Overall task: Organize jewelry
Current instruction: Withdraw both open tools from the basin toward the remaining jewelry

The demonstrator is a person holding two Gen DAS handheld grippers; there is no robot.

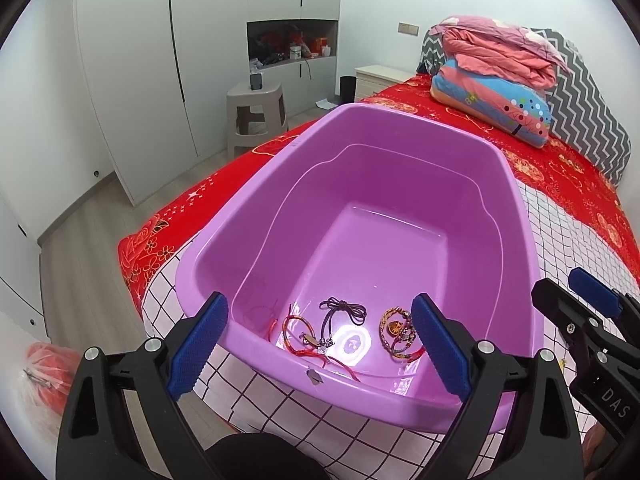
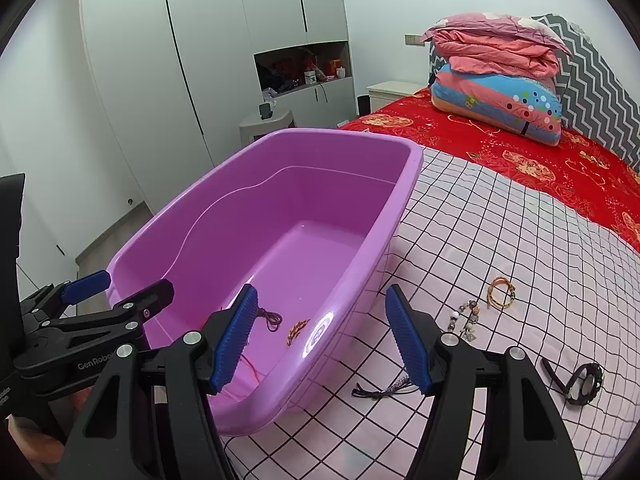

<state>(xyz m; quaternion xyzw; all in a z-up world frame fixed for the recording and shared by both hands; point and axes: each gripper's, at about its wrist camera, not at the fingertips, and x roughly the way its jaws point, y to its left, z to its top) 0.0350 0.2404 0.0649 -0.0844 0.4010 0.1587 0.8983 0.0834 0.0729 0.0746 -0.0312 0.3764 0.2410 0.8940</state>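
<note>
Judging by how things lie, the sorting is partly done: several pieces already rest on the floor of the purple plastic tub (image 1: 400,208), and several are left on the pink grid-patterned sheet (image 2: 500,240) beside it.

Inside the tub, all at the near end in the left wrist view, lie a thin red cord (image 1: 267,317) at about 9 o'clock of the group, a red braided bracelet (image 1: 298,336), a dark cord necklace (image 1: 342,312) at the middle, and a gold-and-red charm bracelet (image 1: 396,330) at about 3 o'clock.

Outside, in the right wrist view, four pieces lie on the sheet to the tub's 3 to 4 o'clock side: a gold wire bangle (image 2: 501,291) farthest off, a beaded bracelet (image 2: 466,316) just nearer, a black cord with a tassel (image 2: 380,388) close to the tub's near wall, and a black watch (image 2: 582,378) well apart toward 4 o'clock.

The left gripper (image 1: 320,348) hangs over the tub's near rim with its blue pads spread wide and nothing between them. The right gripper (image 2: 320,340) is likewise spread and empty, straddling the tub's right wall, with the tasselled cord just beside its right pad.

Roughly half seems left, and the cord looks the likeliest next pick.
</note>
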